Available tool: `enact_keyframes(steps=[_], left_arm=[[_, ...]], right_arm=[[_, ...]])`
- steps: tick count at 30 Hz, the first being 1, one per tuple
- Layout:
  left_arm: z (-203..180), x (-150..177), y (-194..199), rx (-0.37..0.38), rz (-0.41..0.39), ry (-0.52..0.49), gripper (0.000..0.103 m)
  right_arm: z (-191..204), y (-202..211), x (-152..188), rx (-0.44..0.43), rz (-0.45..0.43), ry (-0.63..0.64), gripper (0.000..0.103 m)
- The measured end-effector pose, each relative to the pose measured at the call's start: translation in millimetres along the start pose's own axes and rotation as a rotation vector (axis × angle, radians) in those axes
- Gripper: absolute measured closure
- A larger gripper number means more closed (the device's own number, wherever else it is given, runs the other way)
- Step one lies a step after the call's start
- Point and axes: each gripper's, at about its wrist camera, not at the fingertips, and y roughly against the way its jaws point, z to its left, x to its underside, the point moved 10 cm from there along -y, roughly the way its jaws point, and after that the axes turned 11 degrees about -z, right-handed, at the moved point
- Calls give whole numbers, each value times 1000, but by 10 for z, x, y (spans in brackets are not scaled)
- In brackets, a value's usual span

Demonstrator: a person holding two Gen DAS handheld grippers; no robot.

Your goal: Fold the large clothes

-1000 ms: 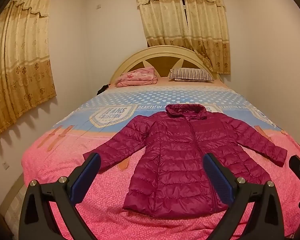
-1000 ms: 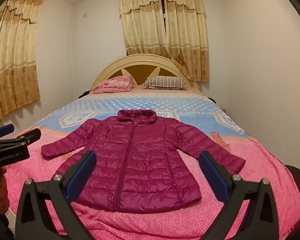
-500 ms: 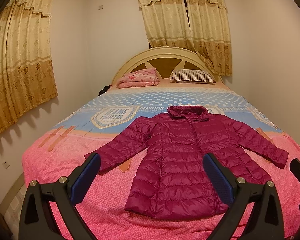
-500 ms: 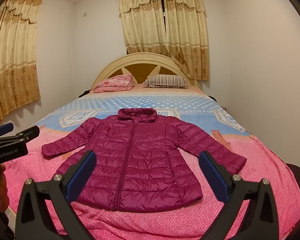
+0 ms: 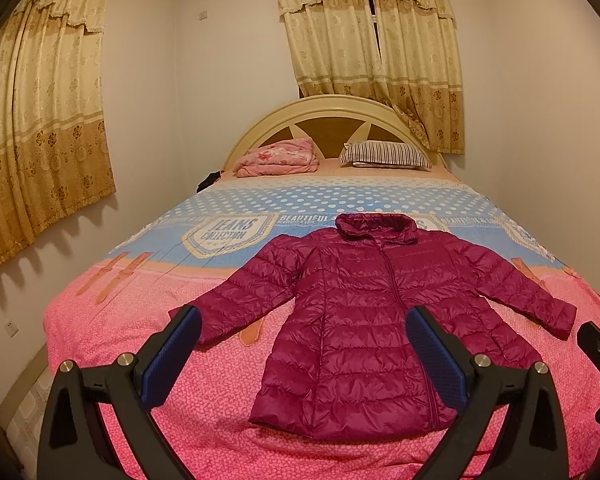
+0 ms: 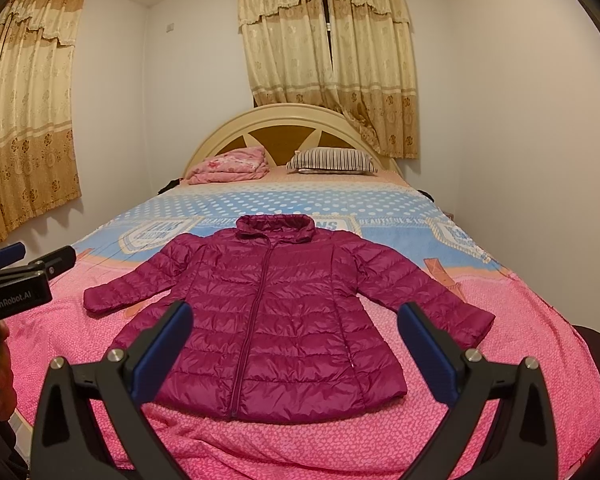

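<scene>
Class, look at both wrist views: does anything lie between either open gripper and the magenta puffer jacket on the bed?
Nothing visible does. The jacket lies flat on the bedspread, with only bare cover between it and the left gripper and right gripper.

Magenta quilted puffer jacket (image 6: 276, 320) on a bedspread (image 6: 340, 440) pink-speckled near, blue with white dots toward twelve o'clock; striped pillow (image 6: 332, 160); gold floral curtains (image 6: 328, 60).

One jacket (image 5: 374, 320), one striped pillow (image 5: 386, 155), two curtains (image 5: 374, 52), two tongs (image 5: 304, 354).
</scene>
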Motion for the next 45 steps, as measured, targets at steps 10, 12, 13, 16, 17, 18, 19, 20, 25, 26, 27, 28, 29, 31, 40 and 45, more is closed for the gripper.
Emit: enact_keyframes(steps=[10, 12, 13, 16, 17, 18, 19, 20, 25, 26, 27, 28, 29, 31, 40, 45], left_arm=[[-2, 5, 11, 0, -1, -1, 1], [-1, 6, 11, -1, -1, -1, 1], [4, 12, 15, -1, 0, 0, 1], [19, 11, 13, -4, -1, -1, 1], [24, 9, 14, -5, -2, 0, 1], [29, 9, 11, -5, -2, 0, 1], [35, 8, 5, -5, -2, 0, 1], [38, 7, 6, -5, -3, 0, 1], [46, 4, 3, -5, -2, 0, 1], [49, 5, 3, -5, -2, 2, 1], [41, 5, 2, -4, -2, 0, 1], [41, 7, 1, -5, -2, -1, 1], [45, 8, 3, -6, -2, 0, 1], [41, 9, 4, -4, -2, 2, 1], [53, 8, 0, -4, 0, 3, 1], [40, 48, -58, -3, 7, -3, 1]], right_arm=[[18, -5, 13, -5, 10, -1, 0], [24, -5, 16, -5, 10, -1, 0], [23, -6, 16, -5, 11, 0, 0], [17, -8, 15, -4, 10, -1, 0], [20, -5, 19, -4, 10, -1, 0], [19, -7, 16, -3, 10, 0, 0], [20, -6, 17, -3, 10, 0, 0], [18, -6, 17, -3, 10, 0, 0], [19, -7, 15, -2, 11, -1, 0], [19, -5, 15, -3, 11, -1, 0], [18, -7, 16, -3, 11, -1, 0], [16, -8, 16, -3, 12, -1, 0], [16, -6, 17, -3, 12, -1, 0], [14, -9, 19, -3, 13, -2, 0], [35, -2, 50, -3, 17, -6, 0], [34, -24, 88, -12, 22, -22, 0]])
